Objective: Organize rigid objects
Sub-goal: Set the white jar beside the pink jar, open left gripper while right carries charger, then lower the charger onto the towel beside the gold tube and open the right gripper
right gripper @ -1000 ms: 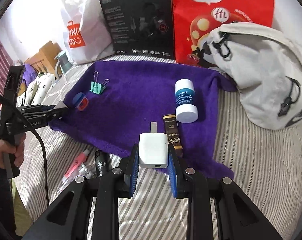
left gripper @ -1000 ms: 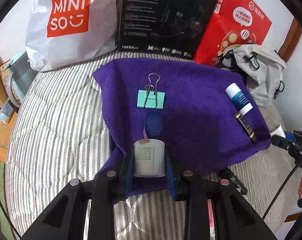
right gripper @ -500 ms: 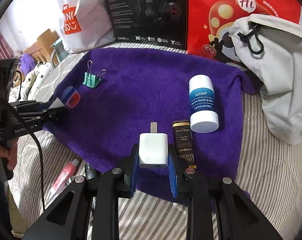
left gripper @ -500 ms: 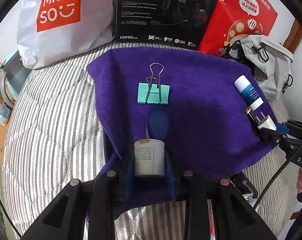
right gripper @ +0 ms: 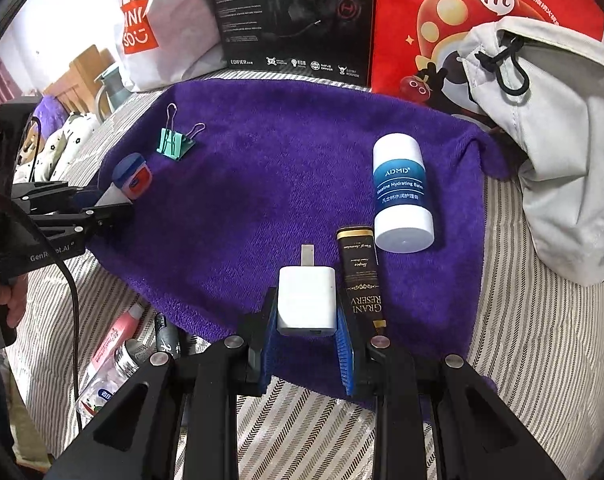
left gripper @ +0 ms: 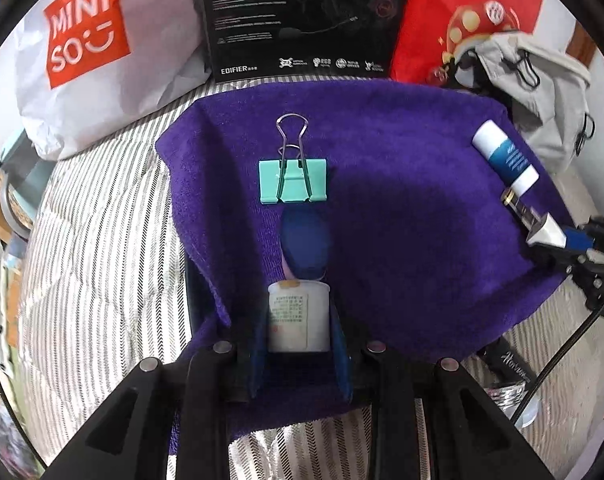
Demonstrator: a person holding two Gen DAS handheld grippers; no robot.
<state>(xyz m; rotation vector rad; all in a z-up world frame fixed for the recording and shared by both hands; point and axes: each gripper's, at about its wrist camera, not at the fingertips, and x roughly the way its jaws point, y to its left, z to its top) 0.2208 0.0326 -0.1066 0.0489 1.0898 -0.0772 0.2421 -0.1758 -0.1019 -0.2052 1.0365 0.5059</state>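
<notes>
a: where's the small jar point(left gripper: 298, 316) against the left gripper point(left gripper: 300, 354)?
b: right between its blue pads, clamped at the near left edge of the purple towel point(left gripper: 402, 208). it's a white tub with a printed label, and its blue lid point(left gripper: 305, 246) points away toward the mint binder clip point(left gripper: 293, 180) just beyond.
a: and the right gripper point(right gripper: 307, 354)?
b: clenched on a white charger plug point(right gripper: 307, 300), prongs pointing to the far side, low over the near edge of the towel. a dark tube with gold lettering point(right gripper: 361, 276) lies just right of it, touching or nearly touching the pad.
a: anything past that?
b: a white and blue balm stick point(right gripper: 402, 196) lies on the towel, beside the dark tube's far end. the towel is spread on a striped bed point(right gripper: 534, 344).
a: off the towel?
b: a pink tube point(right gripper: 116, 334) and a small bottle point(right gripper: 106, 384) lie on the bed, near left.
</notes>
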